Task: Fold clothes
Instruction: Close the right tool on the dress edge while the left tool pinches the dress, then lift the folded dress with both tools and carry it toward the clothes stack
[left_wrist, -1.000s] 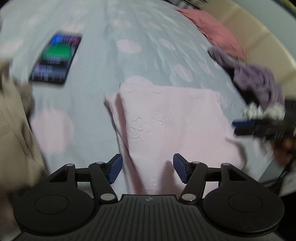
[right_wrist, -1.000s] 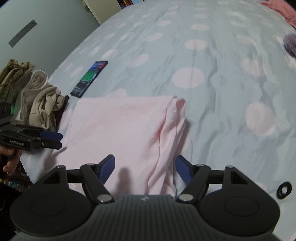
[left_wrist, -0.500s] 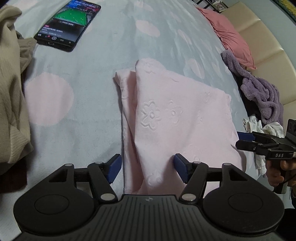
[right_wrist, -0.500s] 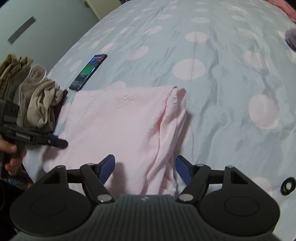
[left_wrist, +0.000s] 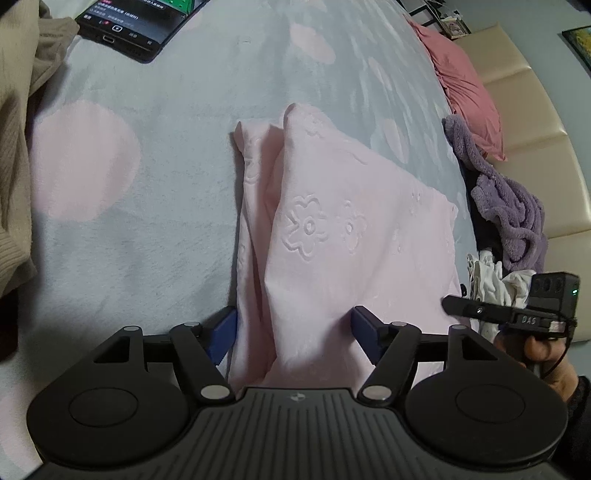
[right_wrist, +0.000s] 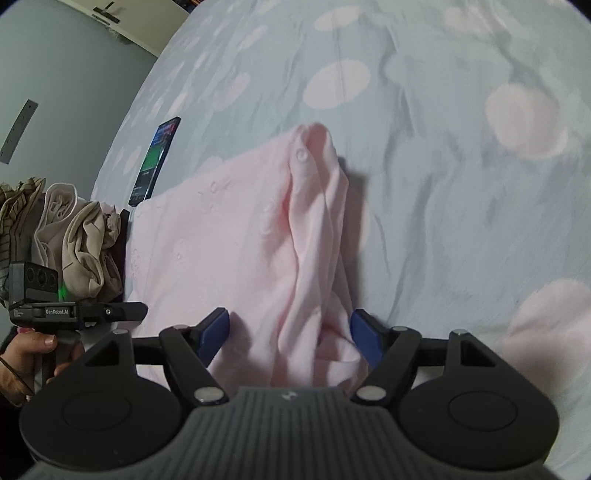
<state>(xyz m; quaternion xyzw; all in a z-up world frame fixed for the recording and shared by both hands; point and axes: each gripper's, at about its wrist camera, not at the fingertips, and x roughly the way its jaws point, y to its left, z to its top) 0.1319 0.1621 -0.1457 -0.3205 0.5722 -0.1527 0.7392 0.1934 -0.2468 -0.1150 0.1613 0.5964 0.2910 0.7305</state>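
Fingers on my left gripper (left_wrist: 293, 334) and right gripper (right_wrist: 290, 332) stand wide, each straddling an end of the pink garment (left_wrist: 343, 236), folded flat on the bed (left_wrist: 147, 221) beside the phone (left_wrist: 136, 26). I'd gather every layer before closing both together.

Both grippers are black with blue fingertips (left_wrist: 223, 330) and silver screws — one has white "GenRobot.AI" letters and a green light.

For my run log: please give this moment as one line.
step: fold | left gripper: open, astride pink cloth edge | right gripper: open, astride opposite edge | grasp: not yet
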